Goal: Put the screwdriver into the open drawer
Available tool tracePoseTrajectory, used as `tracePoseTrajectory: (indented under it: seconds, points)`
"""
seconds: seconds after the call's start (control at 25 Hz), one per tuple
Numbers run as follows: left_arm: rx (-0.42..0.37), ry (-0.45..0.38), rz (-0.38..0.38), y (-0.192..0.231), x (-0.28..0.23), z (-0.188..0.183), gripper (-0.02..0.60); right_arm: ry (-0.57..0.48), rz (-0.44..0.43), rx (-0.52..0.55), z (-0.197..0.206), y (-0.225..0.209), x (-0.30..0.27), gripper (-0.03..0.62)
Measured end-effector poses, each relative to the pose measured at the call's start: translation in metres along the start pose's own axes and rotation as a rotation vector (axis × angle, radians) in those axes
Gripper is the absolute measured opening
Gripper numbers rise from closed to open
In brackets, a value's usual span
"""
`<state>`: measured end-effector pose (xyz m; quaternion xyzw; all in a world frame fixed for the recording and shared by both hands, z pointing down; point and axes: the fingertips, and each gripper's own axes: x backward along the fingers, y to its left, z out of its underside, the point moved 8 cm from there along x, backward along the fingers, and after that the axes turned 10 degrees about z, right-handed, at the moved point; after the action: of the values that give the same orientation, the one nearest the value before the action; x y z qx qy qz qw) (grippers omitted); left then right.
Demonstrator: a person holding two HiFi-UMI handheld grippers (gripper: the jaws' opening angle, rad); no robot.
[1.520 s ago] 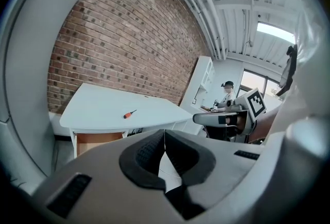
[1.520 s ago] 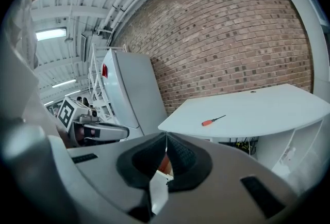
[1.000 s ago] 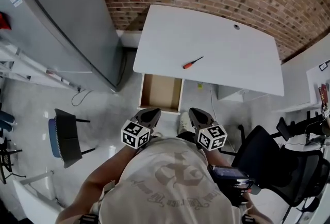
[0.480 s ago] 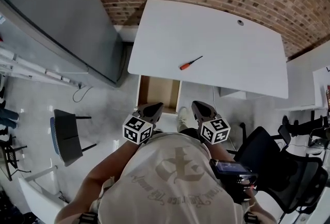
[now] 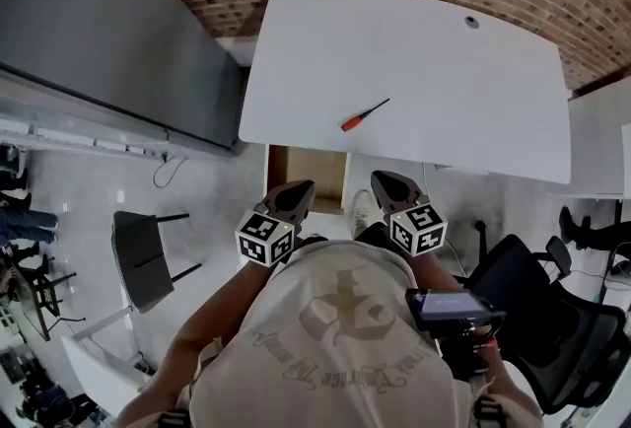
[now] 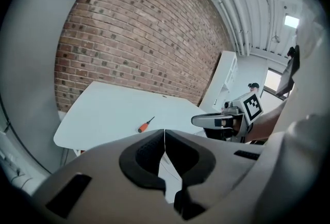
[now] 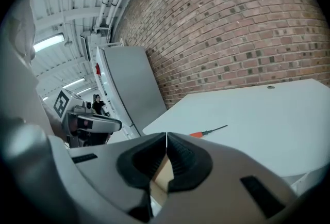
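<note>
Grippers, left (image 5: 299,189) and right (image 5: 383,180), both clenched empty, point side by side, tilted slightly down, toward one desk (image 5: 444,61). One screwdriver (image 5: 363,114) lies on it, near one open drawer (image 5: 308,170).

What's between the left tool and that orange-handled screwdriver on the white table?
In the head view, the open drawer lies between the left tool and the screwdriver, followed by a bare strip of the table.
</note>
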<state>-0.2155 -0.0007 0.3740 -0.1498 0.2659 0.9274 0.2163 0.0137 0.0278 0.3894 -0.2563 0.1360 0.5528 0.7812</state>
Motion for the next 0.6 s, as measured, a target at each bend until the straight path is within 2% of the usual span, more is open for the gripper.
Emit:
tracePoseTrajectory:
  seconds: [0.4, 0.6]
  points:
    - [-0.007, 0.009, -0.065, 0.013, -0.039, -0.028, 0.021, -0.007, -0.06, -0.002, -0.025, -0.043, -0.035, 0.023]
    - [0.015, 0.01, -0.107, 0.007, -0.06, -0.033, 0.021, 0.003, -0.093, -0.006, -0.031, -0.066, -0.039, 0.023]
